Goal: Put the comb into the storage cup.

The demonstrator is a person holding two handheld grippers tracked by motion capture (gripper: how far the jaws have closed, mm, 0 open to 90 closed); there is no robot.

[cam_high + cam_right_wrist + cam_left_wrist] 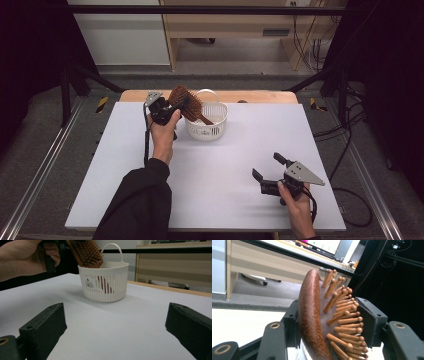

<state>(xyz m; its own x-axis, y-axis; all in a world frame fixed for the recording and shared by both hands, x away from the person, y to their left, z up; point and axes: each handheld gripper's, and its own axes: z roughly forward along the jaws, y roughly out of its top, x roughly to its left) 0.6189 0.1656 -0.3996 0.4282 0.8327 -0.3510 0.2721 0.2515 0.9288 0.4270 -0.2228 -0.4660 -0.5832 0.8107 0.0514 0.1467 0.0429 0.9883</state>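
Jaws clamping hairbrush (317, 322), handle inside basket (105, 287)

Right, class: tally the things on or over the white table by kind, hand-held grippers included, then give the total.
Wooden hairbrush: 1
White slotted basket: 1
Hand-held grippers: 2, left hand-held gripper and right hand-held gripper
Total: 4

Tool (332, 325) clamps wooden hairbrush (312, 315), bristles apparently against one jaw.

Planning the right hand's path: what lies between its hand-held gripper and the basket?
Bare white table, seen in the right gripper view.
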